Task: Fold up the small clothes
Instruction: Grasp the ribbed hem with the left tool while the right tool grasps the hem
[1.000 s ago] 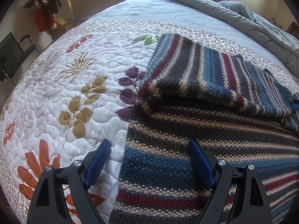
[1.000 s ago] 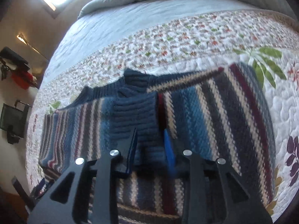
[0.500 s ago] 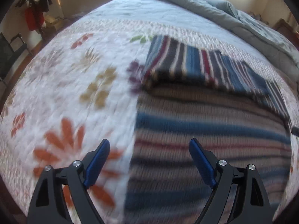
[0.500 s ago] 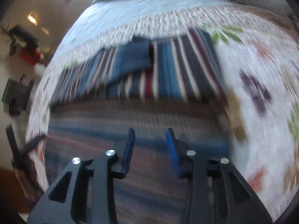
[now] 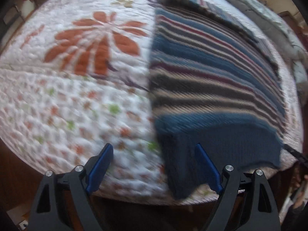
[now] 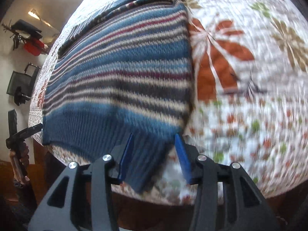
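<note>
Striped knit sweater [image 5: 211, 73] spread on the floral quilt [image 5: 77, 96], ribbed hem at the bed's edge, between parted jaws of left gripper [image 5: 154, 165] and right gripper [image 6: 154, 154].

Both tongs now sit back at the near edge of the bed, where a second ago they hung over the sweater's [image 5: 211, 73] folded upper part. The right tongs [image 6: 156, 156], nearly closed before, now gape around the blue hem [image 6: 107, 134], and the left tongs [image 5: 154, 165] straddle its other corner.
</note>
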`<state>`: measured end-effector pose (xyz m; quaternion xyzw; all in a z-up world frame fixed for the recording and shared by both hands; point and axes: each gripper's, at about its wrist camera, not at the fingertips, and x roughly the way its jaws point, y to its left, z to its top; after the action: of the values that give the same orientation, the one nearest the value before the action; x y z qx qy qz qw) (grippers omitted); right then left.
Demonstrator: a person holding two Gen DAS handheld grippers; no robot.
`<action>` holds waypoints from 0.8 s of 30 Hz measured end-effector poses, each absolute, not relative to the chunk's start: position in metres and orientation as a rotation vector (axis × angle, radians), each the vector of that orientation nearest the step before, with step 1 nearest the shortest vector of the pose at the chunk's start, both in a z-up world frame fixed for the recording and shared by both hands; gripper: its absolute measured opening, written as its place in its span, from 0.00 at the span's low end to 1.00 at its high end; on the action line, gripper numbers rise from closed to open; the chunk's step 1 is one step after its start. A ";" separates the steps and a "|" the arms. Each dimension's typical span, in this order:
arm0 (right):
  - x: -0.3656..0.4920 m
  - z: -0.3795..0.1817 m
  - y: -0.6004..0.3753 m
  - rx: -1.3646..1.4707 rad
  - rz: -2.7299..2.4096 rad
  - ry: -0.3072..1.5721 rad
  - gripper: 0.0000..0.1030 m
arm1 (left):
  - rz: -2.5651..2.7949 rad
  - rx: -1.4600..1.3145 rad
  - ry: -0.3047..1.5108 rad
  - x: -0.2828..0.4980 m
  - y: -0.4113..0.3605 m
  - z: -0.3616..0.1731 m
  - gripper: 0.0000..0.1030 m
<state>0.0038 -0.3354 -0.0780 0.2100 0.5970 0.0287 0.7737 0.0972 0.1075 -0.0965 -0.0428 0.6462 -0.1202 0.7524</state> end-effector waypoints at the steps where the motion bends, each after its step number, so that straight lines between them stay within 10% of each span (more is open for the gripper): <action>1: 0.000 -0.079 -0.335 0.465 0.070 1.289 0.46 | -0.294 -0.100 1.412 0.092 0.101 -0.096 0.85; 9: -0.018 -0.088 -0.319 0.502 0.124 1.273 0.47 | -0.396 -0.126 1.436 0.084 0.063 -0.110 0.81; 17: -0.027 -0.103 -0.313 0.622 0.185 1.248 0.47 | -0.312 -0.100 1.405 0.082 0.059 -0.112 0.54; 24: -0.014 -0.107 -0.318 0.656 0.270 1.261 0.09 | -0.265 -0.238 1.386 0.079 0.086 -0.108 0.13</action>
<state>-0.0139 -0.3178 -0.1075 0.3001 0.5768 0.1236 0.7497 0.0787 0.0861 -0.1082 -0.1089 0.6354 -0.1215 0.7548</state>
